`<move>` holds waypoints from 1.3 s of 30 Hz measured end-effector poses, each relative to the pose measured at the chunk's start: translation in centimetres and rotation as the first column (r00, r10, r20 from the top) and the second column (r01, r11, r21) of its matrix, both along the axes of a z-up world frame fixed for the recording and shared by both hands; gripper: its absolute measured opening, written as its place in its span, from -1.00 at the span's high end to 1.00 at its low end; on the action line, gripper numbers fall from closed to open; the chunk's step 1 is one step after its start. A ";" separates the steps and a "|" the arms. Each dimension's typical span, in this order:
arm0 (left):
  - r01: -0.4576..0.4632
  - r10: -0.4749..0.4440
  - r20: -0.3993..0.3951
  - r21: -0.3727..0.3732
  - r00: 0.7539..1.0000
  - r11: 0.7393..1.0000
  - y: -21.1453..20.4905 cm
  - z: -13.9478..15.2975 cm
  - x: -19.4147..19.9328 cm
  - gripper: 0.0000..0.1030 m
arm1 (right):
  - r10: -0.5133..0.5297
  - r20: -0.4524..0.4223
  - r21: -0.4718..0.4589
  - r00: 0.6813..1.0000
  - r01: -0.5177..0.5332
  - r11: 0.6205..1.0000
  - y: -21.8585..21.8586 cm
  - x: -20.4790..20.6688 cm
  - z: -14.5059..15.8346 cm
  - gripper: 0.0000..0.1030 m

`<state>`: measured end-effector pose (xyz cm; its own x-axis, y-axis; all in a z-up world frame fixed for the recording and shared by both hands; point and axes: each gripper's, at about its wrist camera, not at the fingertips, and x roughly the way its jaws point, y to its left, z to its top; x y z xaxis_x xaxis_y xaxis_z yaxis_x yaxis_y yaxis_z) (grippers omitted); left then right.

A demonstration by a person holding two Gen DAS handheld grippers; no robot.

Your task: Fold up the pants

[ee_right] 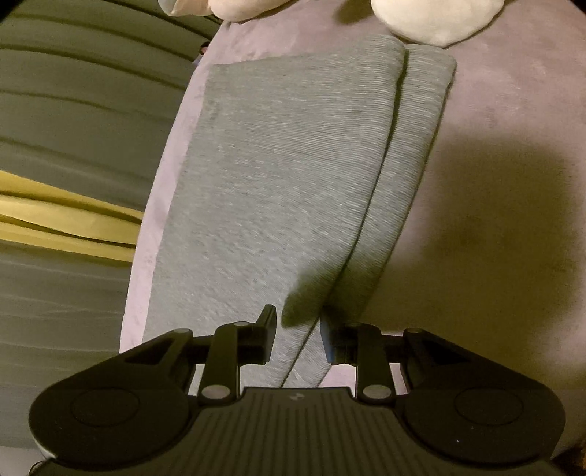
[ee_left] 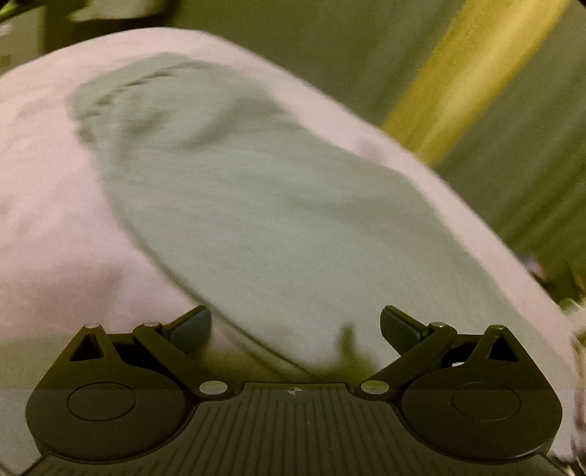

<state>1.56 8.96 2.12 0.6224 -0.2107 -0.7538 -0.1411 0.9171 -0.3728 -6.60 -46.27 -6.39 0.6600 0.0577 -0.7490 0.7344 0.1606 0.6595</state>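
Grey pants [ee_right: 278, 175] lie flat on pink-covered surface [ee_right: 494, 110], already folded lengthwise, one leg over the other. Crosswise folds left, by my reading. Long axis runs from right hand-held gripper [ee_right: 297, 338] toward cream pillows [ee_right: 432, 18]. Right jaws slightly apart, straddling pants' near edge, unclamped. Left hand-held gripper [ee_left: 296, 329] wide apart, empty.

Both handheld grippers were matte black plastic. The left gripper [ee_left: 296, 326] had a ribbed central plate bearing a small crosshair mark, two round discs at its sides, silver pivot pins, and angled linkage arms ending in short dark fingers [ee_left: 192, 327]. The right gripper [ee_right: 297, 338] matched it: ribbed plate, faint logo, silver pins, blocky dark fingers [ee_right: 268, 335].
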 end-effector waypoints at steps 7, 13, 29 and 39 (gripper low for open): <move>0.209 -0.213 -0.045 -0.081 0.976 0.975 -6.4 -0.4 -0.5 -0.93 | -0.020 -0.016 -0.003 1.000 0.020 1.000 0.1 0.5 -0.3 0.45; 0.243 -0.255 -0.105 -0.112 0.961 0.964 -9.3 -1.9 0.0 -0.54 | -0.022 -0.011 -0.012 1.000 0.022 1.000 0.2 0.3 -0.3 0.45; 0.278 -0.320 -0.133 -0.259 0.938 0.925 -10.2 -4.0 0.2 0.33 | -0.010 0.001 -0.030 1.000 0.010 1.000 0.1 0.4 -0.2 0.45; 0.290 -0.322 -0.137 -0.206 0.937 0.934 -11.2 -4.3 0.4 0.70 | -0.016 -0.003 -0.024 1.000 0.016 1.000 -0.1 0.2 -0.3 0.82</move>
